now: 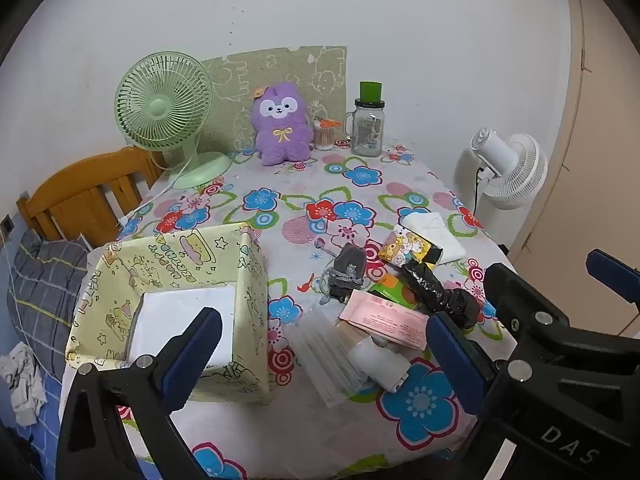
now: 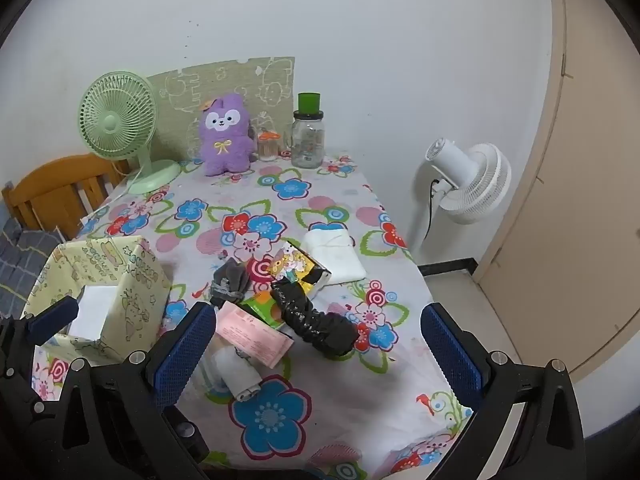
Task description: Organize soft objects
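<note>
The flowered worktop (image 2: 320, 196) carries a yellow fabric box (image 1: 168, 304) at its left. Right of the box lies a heap of soft things: white folded cloth (image 2: 336, 256), black scrunchie (image 2: 316, 320), grey pouch (image 2: 230, 280). Left gripper (image 1: 320, 344) and right gripper (image 2: 316, 352) hover above, jaws spread, empty.

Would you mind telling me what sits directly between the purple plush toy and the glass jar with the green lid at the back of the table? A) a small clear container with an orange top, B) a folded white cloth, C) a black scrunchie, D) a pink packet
A: the small clear container with an orange top stands between the purple plush toy and the glass jar; the other items lie nearer the grippers.
</note>
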